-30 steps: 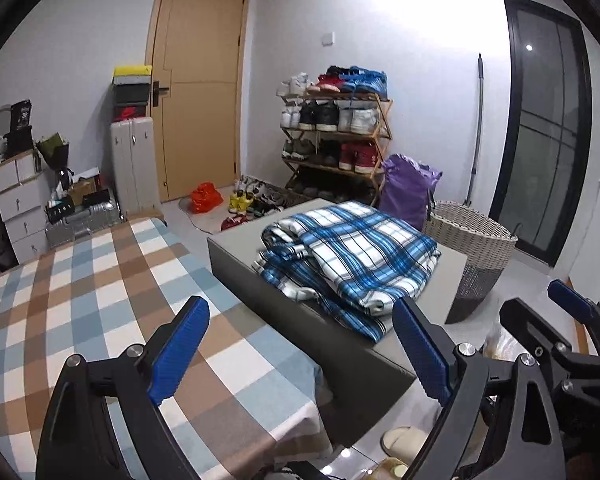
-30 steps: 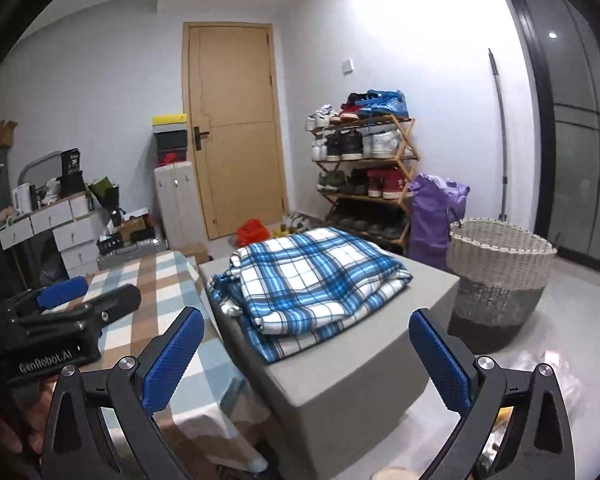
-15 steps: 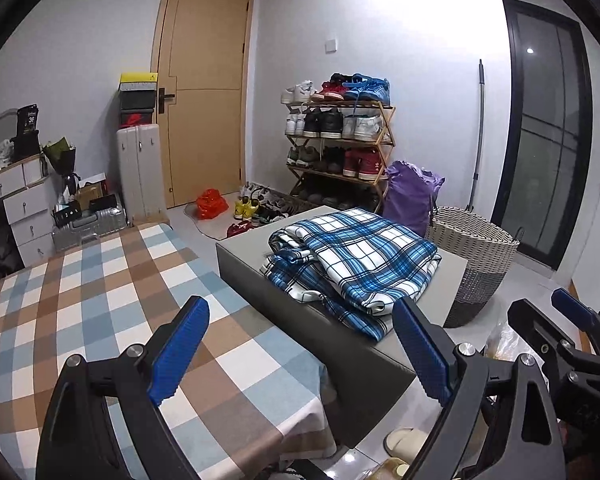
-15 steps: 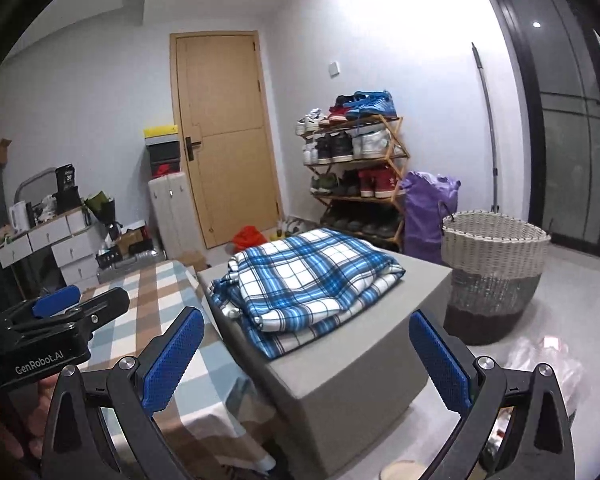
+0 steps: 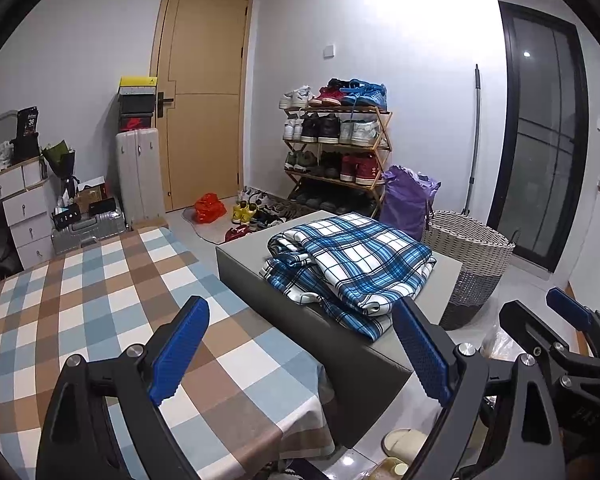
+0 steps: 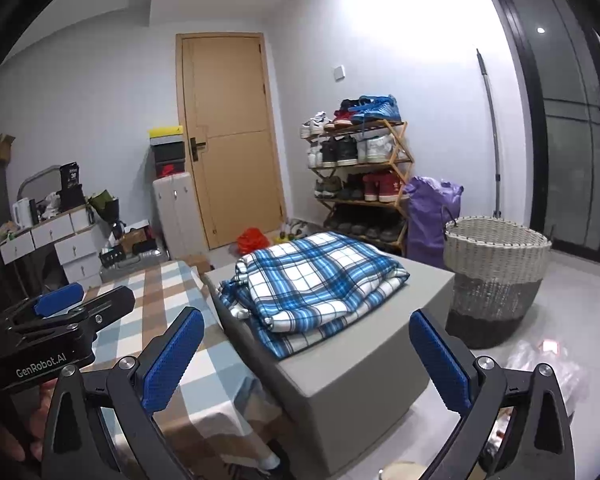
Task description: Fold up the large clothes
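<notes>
A blue and white plaid garment [image 5: 352, 264] lies folded in a stack on a grey ottoman [image 5: 340, 344]; it also shows in the right wrist view [image 6: 312, 280] on the ottoman [image 6: 340, 364]. My left gripper [image 5: 300, 344] is open and empty, held well short of the stack, above the checked tablecloth's corner. My right gripper [image 6: 306, 356] is open and empty, held back from the ottoman's near corner. The right gripper shows at the right edge of the left wrist view [image 5: 560, 332], and the left gripper at the left edge of the right wrist view [image 6: 60, 312].
A table with a brown, blue and white checked cloth [image 5: 100, 304] stands left of the ottoman. A woven laundry basket [image 6: 496, 276] stands to the right. A shoe rack [image 5: 336, 152], purple bag [image 5: 408, 200], door [image 5: 204, 128] and drawers [image 5: 16, 208] line the walls.
Both grippers have drawn back and risen a little from the ottoman, so the folded garment looks smaller and lower. Both stay open and empty.
</notes>
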